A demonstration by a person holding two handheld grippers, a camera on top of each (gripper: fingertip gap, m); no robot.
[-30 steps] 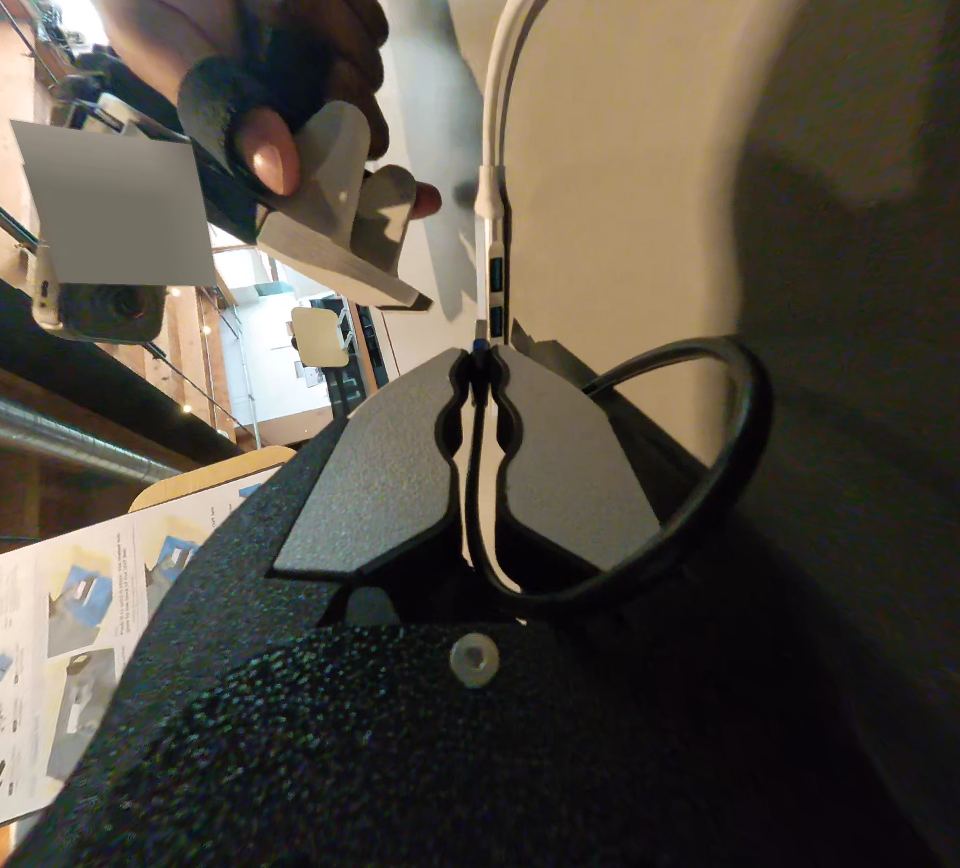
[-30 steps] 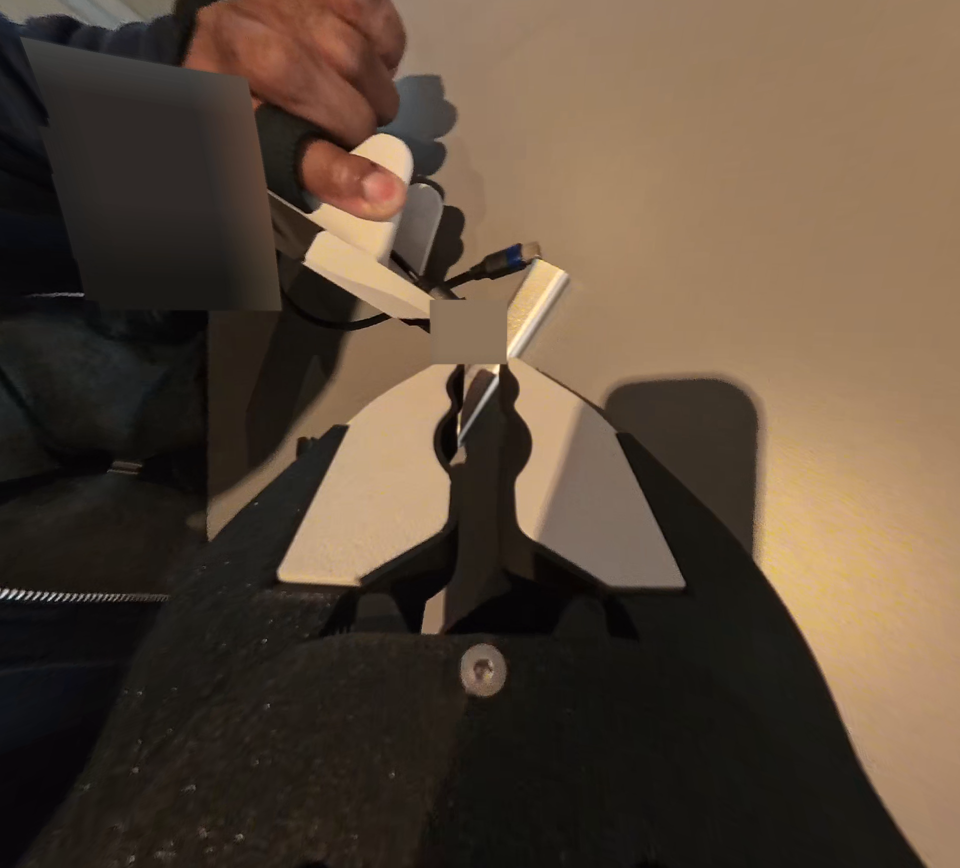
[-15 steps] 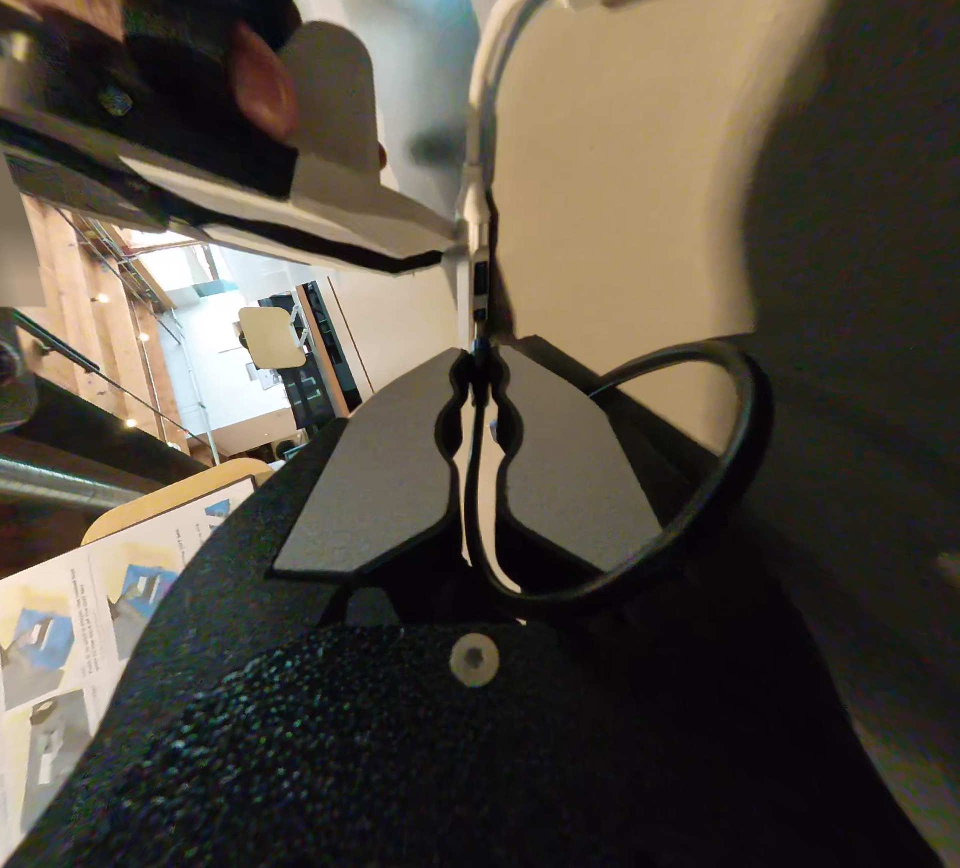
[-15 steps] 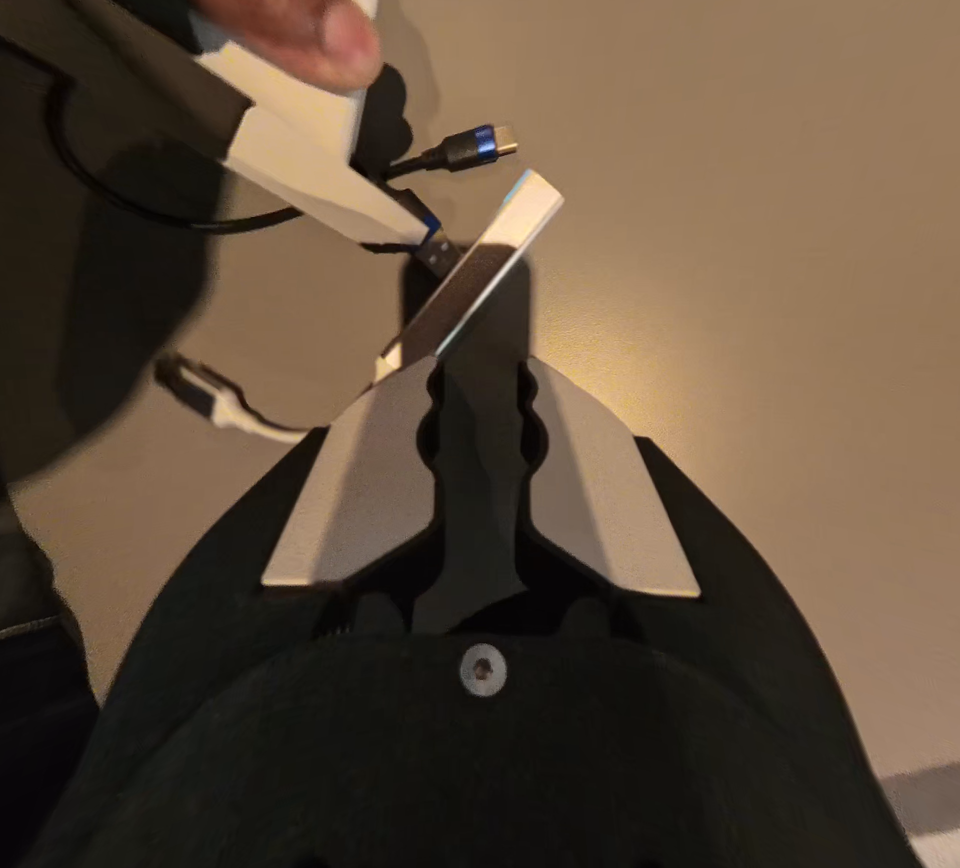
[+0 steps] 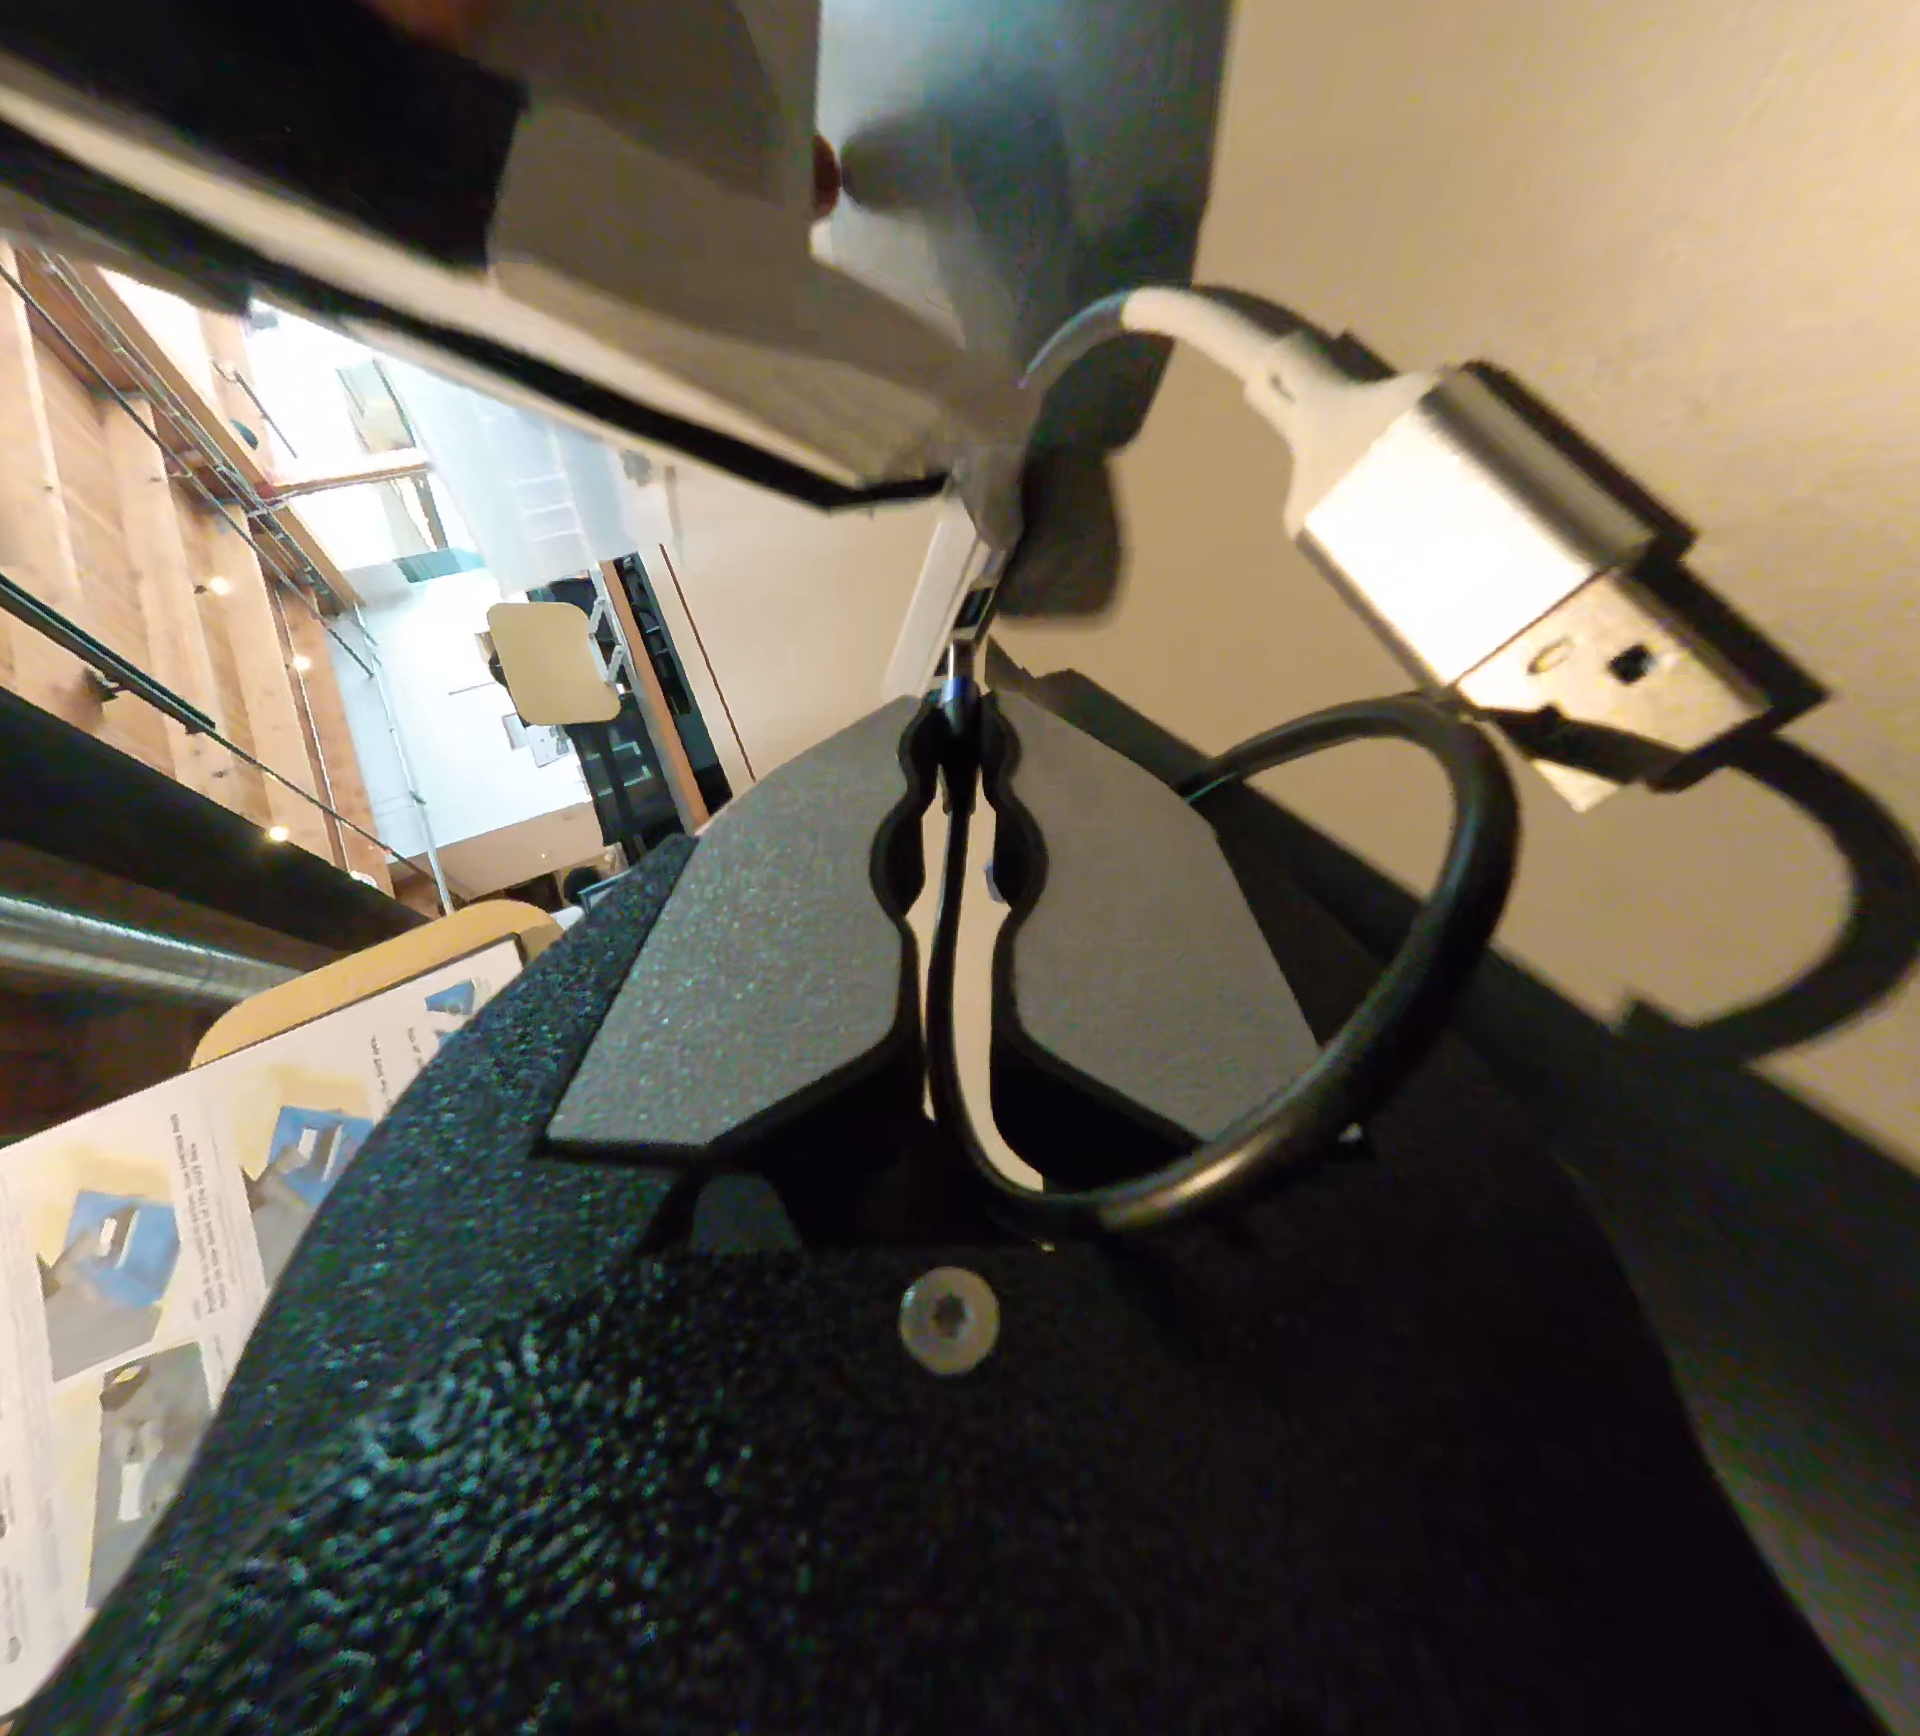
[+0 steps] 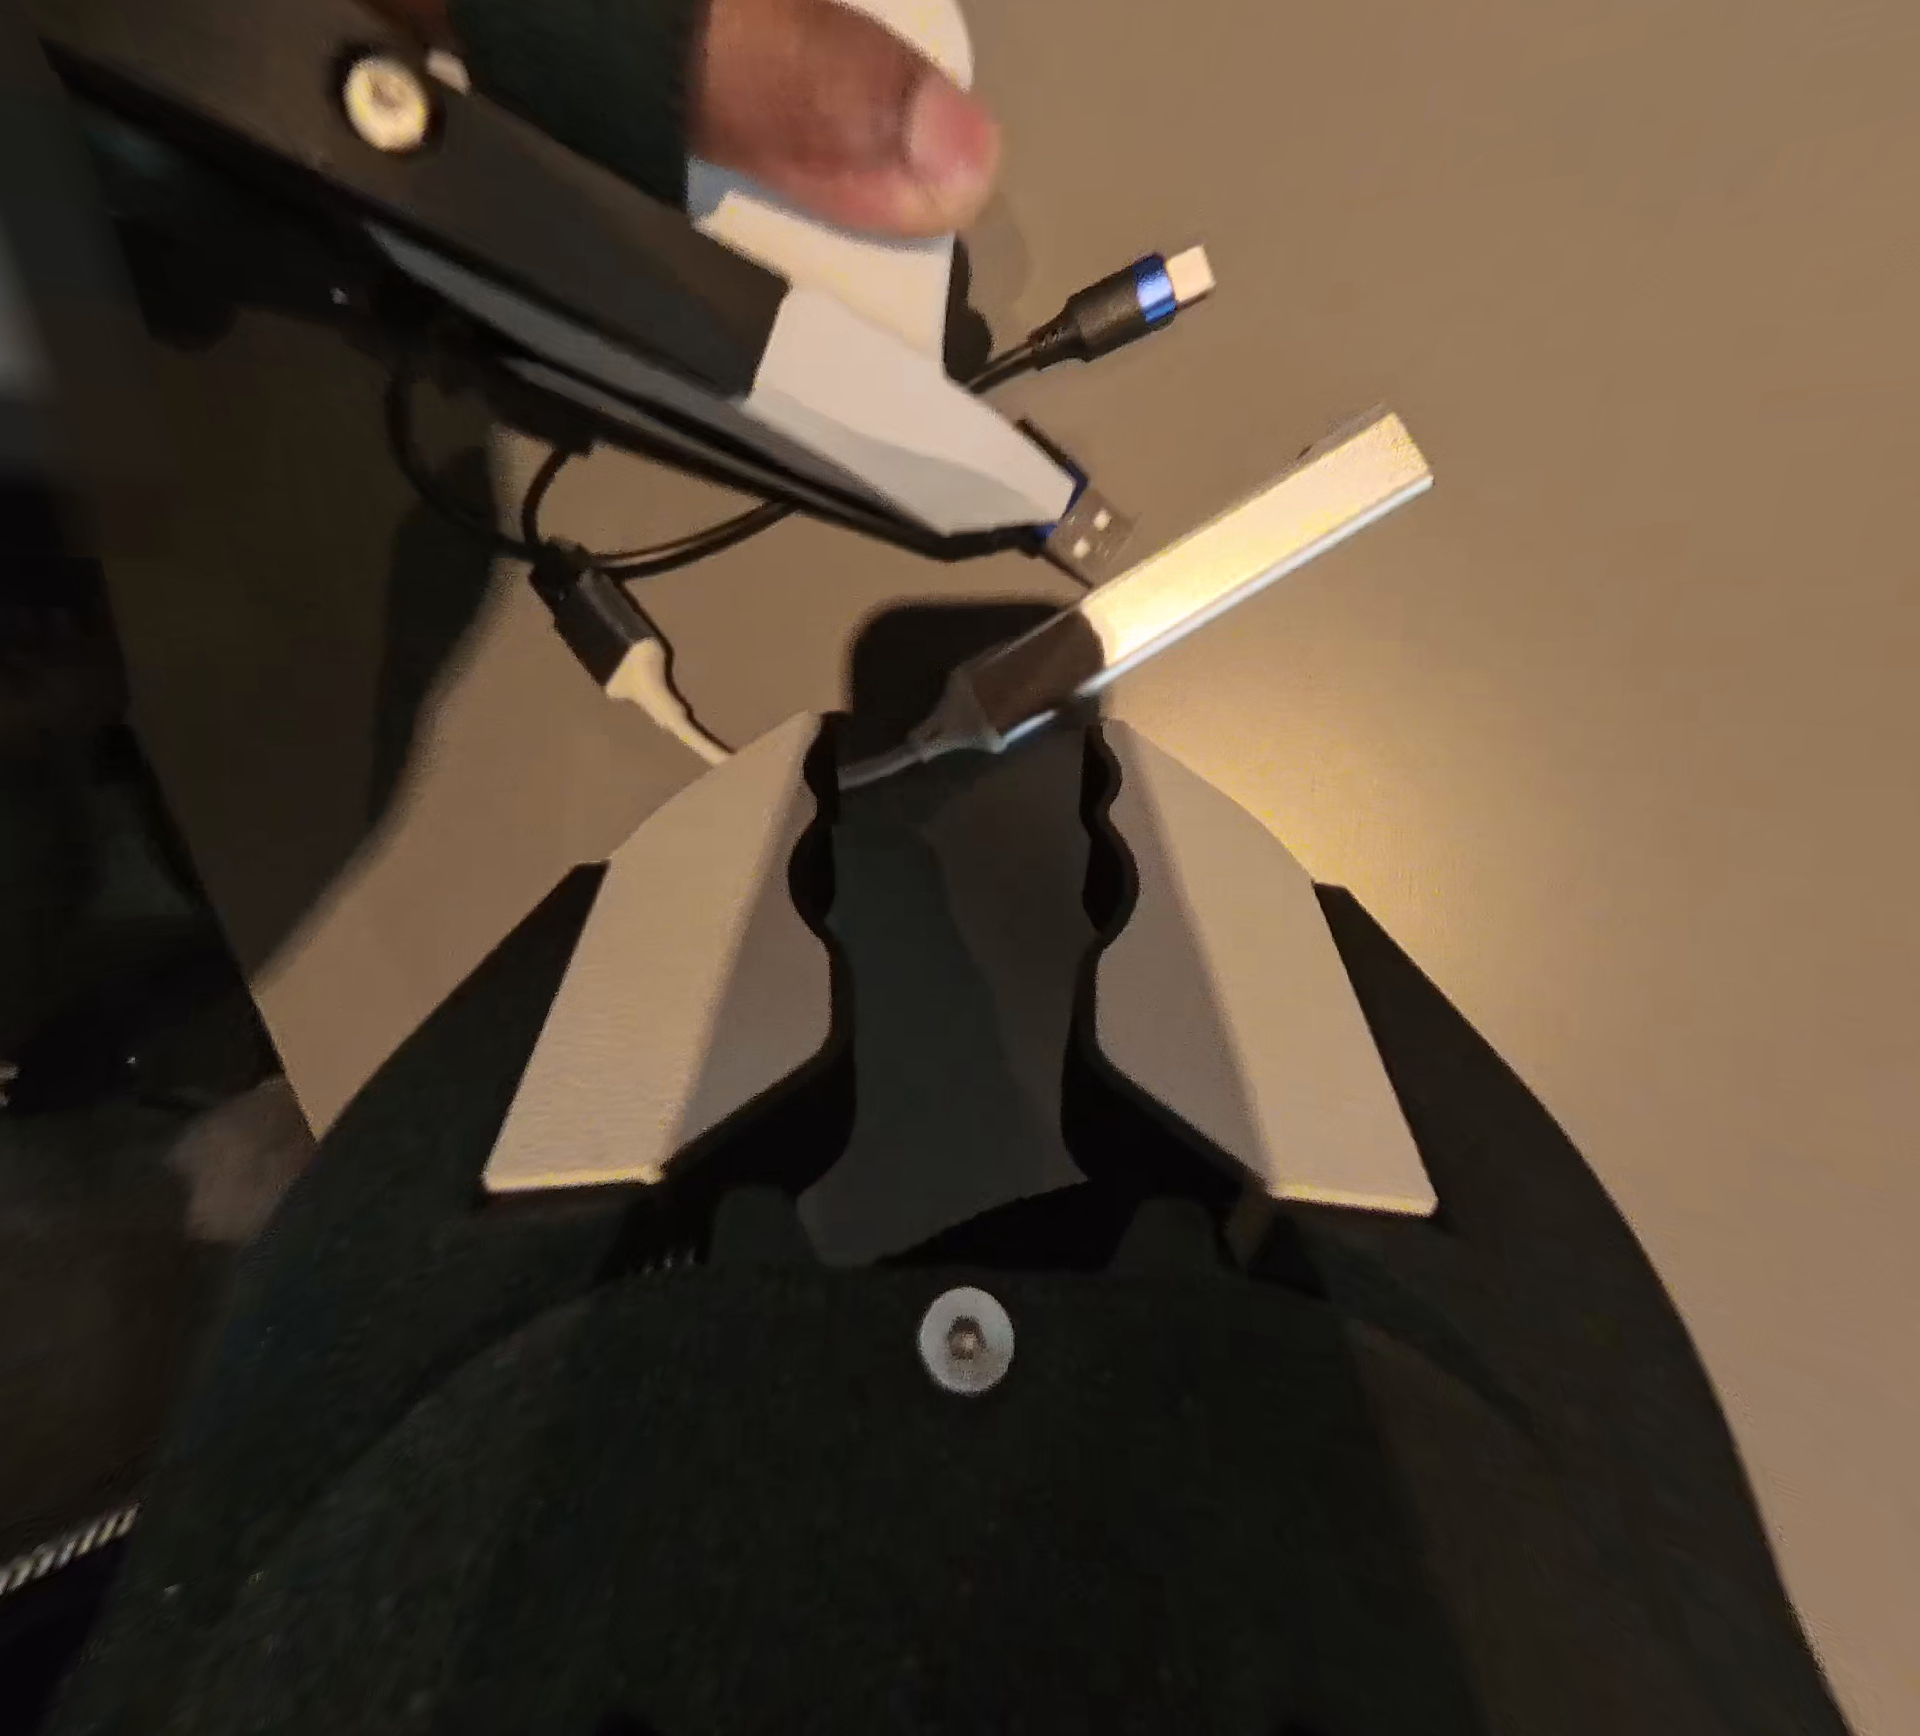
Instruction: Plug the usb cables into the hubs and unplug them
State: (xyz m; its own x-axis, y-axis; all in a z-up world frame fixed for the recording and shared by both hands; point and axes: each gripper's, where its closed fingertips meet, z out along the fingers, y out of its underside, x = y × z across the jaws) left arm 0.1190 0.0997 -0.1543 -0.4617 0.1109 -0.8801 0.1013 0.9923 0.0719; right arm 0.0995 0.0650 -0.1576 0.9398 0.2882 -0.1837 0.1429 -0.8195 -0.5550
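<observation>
One silver hub (image 6: 1236, 559), left gripper (image 5: 961, 710) jaws clenched on one black cable (image 5: 1340, 1042), right gripper (image 6: 961, 736) jaws released.

Printed instruction sheet (image 5: 156, 1271) lower left; tan chair (image 5: 551, 660) in background; beige tabletop (image 6: 1558, 128).

The table (image 6: 1558, 128) in front of me is a plain beige top, warmly lit toward my right. The white cable (image 6: 665, 699) trails across it, and its silver plug (image 5: 1455, 543) lies flat on the surface with its shadow tight beneath. Whether the silver hub (image 6: 1247, 533) and the blue-ringed plug (image 6: 1153, 284) of the black cable (image 6: 1023, 356) rest on the table or hang just above it, I cannot tell
</observation>
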